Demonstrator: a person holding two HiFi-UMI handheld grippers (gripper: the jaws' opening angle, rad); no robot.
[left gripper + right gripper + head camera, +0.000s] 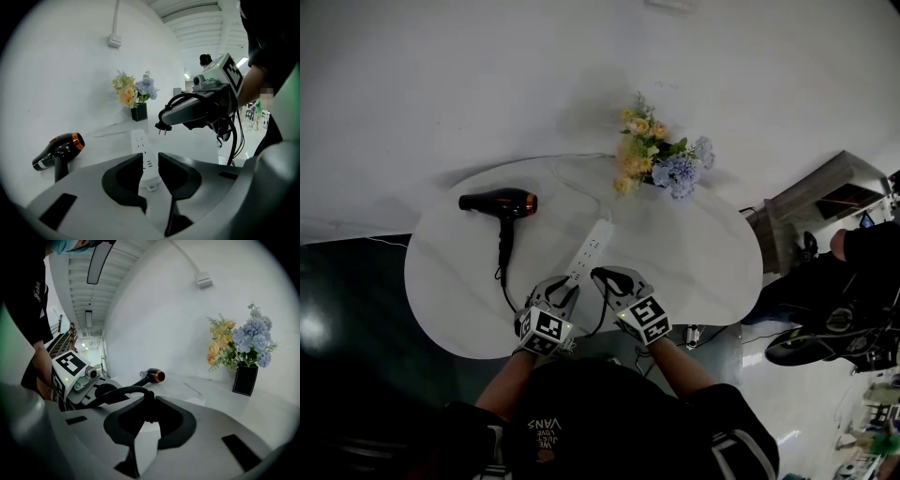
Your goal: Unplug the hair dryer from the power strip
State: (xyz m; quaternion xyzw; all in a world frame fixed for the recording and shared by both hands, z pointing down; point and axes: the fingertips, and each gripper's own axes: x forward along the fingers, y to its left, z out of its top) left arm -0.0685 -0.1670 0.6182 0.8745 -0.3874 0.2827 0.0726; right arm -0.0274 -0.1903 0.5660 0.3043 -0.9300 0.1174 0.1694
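In the head view, the power strip (590,249) lies on the round white table (694,253). The hair dryer (499,202) rests well apart from it at the left. Its black cord (503,281) loops down toward both grippers at the near edge. If the plug is drawn further away, the slack could run out and the cord could drag the dryer across the table.

In the left gripper view, the left gripper (150,159) has its jaws partly apart and grips nothing, with the strip's near end showing through the gap. With nothing pinning the strip, a brush from either gripper would likely shift it. The plug (164,126) hangs clear above the strip with its pins bare.

In the right gripper view, the right gripper (149,401) is clamped on the plug, and the cord arches off to the left. A pull along the cord could twist the plug out of that narrow hold.
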